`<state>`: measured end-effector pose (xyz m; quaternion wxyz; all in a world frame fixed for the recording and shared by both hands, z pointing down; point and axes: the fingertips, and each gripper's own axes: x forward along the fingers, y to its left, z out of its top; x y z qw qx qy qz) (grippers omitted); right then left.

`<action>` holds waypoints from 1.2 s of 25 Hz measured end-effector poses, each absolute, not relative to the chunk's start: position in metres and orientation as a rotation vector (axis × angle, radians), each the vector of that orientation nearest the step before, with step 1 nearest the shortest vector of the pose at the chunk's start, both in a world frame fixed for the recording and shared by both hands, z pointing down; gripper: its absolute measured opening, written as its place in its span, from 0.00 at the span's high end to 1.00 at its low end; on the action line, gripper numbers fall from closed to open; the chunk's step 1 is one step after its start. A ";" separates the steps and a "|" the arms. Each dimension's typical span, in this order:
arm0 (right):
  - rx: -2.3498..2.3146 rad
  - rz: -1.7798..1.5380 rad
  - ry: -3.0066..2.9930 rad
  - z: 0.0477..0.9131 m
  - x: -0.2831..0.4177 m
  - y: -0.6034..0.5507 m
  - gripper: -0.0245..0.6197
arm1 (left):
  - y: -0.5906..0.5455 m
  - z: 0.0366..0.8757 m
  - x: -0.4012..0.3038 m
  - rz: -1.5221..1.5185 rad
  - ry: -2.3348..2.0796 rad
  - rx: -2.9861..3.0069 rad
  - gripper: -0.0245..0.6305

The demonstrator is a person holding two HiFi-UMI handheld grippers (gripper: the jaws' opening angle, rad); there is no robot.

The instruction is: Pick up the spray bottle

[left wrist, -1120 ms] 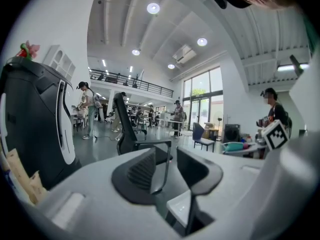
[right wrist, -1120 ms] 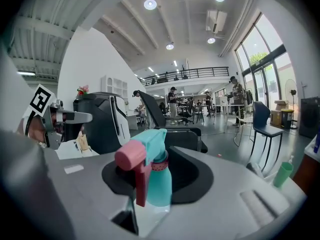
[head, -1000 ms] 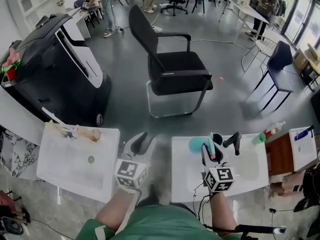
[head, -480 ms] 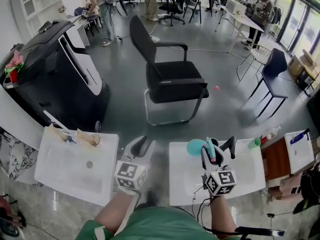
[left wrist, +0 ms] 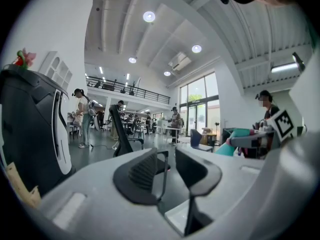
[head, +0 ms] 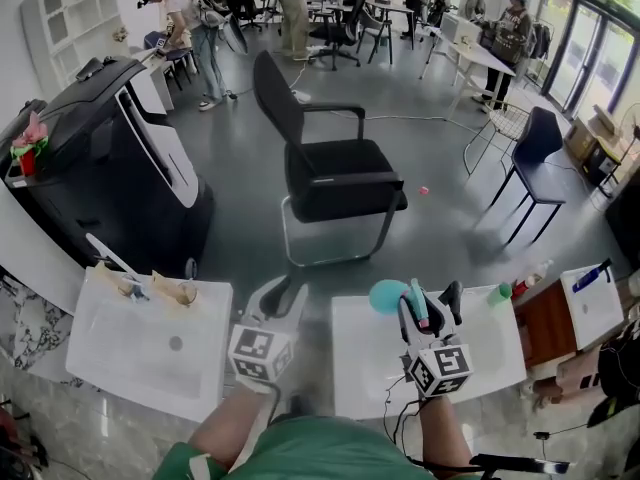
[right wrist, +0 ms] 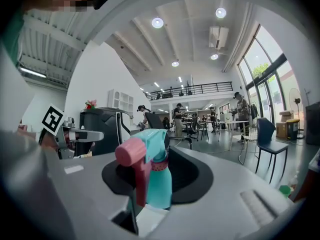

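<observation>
Open office floor stretches ahead of the jaws, unobstructed. Between the right gripper's jaws the teal spray bottle is pinched below its pink-triggered head, above the white worktop. Light, smooth plastic is judged liable to slip. The left gripper's jaws are held slightly apart, empty.

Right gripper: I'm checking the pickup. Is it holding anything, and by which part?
Yes: the right gripper holds the spray bottle just below its spray head.
</observation>
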<state>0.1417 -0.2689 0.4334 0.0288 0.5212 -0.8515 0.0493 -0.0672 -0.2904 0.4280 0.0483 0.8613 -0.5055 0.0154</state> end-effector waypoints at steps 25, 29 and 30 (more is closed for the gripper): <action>1.672 0.067 -2.615 0.406 0.162 -0.250 0.76 | -0.297 0.395 -0.041 -0.035 -1.475 2.726 0.80; 1.667 0.067 -2.612 0.405 0.160 -0.248 0.76 | -0.296 0.394 -0.042 -0.037 -1.472 2.723 0.80; 1.665 0.066 -2.612 0.405 0.160 -0.248 0.76 | -0.297 0.394 -0.043 -0.038 -1.473 2.722 0.80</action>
